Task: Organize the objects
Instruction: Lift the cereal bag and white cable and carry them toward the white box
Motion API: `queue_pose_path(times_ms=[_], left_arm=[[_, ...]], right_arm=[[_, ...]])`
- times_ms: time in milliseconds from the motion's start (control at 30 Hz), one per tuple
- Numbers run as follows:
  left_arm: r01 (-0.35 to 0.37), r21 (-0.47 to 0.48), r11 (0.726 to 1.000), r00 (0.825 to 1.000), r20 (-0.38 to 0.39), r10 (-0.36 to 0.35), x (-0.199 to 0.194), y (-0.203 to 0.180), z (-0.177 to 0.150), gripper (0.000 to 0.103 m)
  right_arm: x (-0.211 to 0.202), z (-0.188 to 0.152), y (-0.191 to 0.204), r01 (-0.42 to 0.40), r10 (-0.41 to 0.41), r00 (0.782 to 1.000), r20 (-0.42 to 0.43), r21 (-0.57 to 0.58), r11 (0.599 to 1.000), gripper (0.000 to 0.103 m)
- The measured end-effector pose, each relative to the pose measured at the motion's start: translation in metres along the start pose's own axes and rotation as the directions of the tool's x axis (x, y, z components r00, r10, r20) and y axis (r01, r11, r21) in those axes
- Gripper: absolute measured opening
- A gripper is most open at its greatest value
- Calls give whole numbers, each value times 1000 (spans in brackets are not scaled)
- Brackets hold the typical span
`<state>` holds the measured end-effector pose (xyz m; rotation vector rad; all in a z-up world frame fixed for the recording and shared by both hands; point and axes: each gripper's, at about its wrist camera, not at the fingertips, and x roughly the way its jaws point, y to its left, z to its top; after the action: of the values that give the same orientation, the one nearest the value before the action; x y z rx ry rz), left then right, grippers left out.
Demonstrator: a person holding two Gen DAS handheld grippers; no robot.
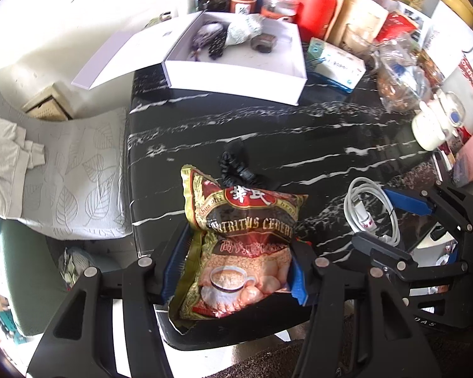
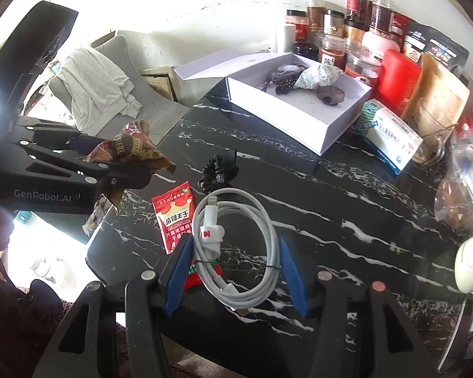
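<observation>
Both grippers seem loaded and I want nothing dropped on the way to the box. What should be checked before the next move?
1. Left gripper grips cereal packet: ok, pads press both sides.
2. Right gripper grips white cable coil: ok.
3. White box open: ok, lid folded back.
4. Free floor in the box: ok, near half bare.
5. Red snack sachet and black scrunchie out of the path: cannot tell.

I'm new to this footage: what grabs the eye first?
The cereal packet pinched in the left gripper, lifted over the black marble table. Next, the coiled white cable gripped by the right gripper, and the open white box beyond.
</observation>
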<state>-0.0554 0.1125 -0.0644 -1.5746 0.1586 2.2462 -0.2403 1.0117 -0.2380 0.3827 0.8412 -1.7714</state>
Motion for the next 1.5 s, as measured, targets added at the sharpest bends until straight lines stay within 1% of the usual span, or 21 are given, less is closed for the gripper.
queue_pose_path(times_ms=[233,533,700,967,1233,1500], left_arm=[[22,61,998,999,23,-24,-15,-20,2,53],[51,111,992,998,17,-54,-20,-42,7,53],[64,97,993,998,20,-66,-16,-47,17,53],[66,77,995,998,-22,-65,6,-56,39,53],[43,46,998,998,-54,-41,27,-54,60,53],[16,16,1000,998,-56,-15,39,-44,90,53]], right_arm=[[-22,-2,0,32,-32,999,24,16,999,56],[-39,-1,-4,49,-51,998,40,33,998,56],[-43,4,-13,57,-58,998,37,23,998,56],[-34,13,-40,39,-39,999,5,29,999,56],[-16,31,-62,4,-4,1000,-24,14,1000,56],[-2,59,-79,-19,19,999,-30,-4,1000,56]])
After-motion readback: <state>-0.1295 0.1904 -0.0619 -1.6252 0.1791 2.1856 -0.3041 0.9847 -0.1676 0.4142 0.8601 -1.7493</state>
